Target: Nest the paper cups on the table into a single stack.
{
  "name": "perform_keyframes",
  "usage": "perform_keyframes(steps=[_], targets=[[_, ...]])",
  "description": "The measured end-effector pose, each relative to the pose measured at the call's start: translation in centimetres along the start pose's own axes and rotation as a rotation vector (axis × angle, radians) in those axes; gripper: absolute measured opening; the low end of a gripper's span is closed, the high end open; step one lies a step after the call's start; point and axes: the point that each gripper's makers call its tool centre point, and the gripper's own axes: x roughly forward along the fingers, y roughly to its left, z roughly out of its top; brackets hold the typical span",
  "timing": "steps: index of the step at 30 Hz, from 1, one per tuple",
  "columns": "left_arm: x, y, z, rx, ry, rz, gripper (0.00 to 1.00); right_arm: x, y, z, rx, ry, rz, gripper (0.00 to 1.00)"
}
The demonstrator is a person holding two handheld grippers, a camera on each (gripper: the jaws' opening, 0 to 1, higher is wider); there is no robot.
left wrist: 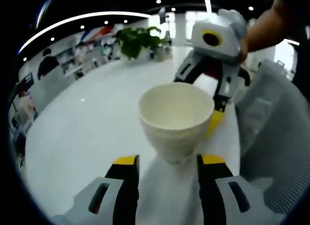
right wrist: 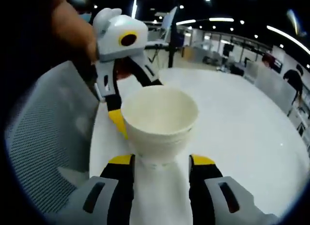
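In the left gripper view, the left tongs (left wrist: 166, 163) rise from the near edge with their two yellow-tipped jaws spread apart, released and grasping nothing. Just beyond the tips, between them, stands the stack of paper cups (left wrist: 176, 120), upright on the white table (left wrist: 87, 133); a second rim line under the upper rim shows that one cup sits inside another. The jaws stand on either side of the base of the stack, and I cannot tell if they touch it. On the far right side of the stack the right tongs (left wrist: 216, 119) come in, held by a hand (left wrist: 264, 26); one yellow tip sits just beside the wall of the cups, and whether these jaws are released or clenched I cannot tell from here. A grey mesh chair (left wrist: 278, 137) stands at the right, and a green plant (left wrist: 138, 40) is far behind on the table. In the right gripper view, the right tongs (right wrist: 160, 161) have their jaws apart, released, with the stack of paper cups (right wrist: 159, 122) upright just beyond and between the tips. On the far left side the left tongs (right wrist: 117, 120) reach down beside the stack, held by a hand (right wrist: 72, 28), one yellow tip close to the cup wall. The grey mesh chair (right wrist: 48, 137) is at the left, and the white table (right wrist: 242, 133) stretches to the right.
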Motion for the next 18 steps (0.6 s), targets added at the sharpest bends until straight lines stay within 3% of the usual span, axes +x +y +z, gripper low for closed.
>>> perform_keyframes(steps=[2, 4, 9, 15, 18], targets=[[0.1, 0.0, 0.2, 0.016, -0.005, -0.005, 0.37, 0.2, 0.2, -0.1, 0.016, -0.001, 0.021, 0.3], [0.3, -0.1, 0.4, 0.032, -0.002, -0.018, 0.29, 0.3, 0.0, -0.1, 0.012, -0.004, 0.005, 0.29], [0.6, 1.0, 1.5, 0.054, -0.019, -0.014, 0.29, -0.2, -1.7, 0.3, 0.028, -0.012, 0.001, 0.29], [1.8, 5.0, 3.4, 0.053, -0.035, -0.001, 0.29, 0.2, -6.5, 1.5, 0.004, -0.01, -0.006, 0.29], [3.1, 8.0, 4.1, 0.066, -0.026, 0.005, 0.29, 0.8, -9.4, 1.6, 0.018, 0.0, -0.005, 0.28]])
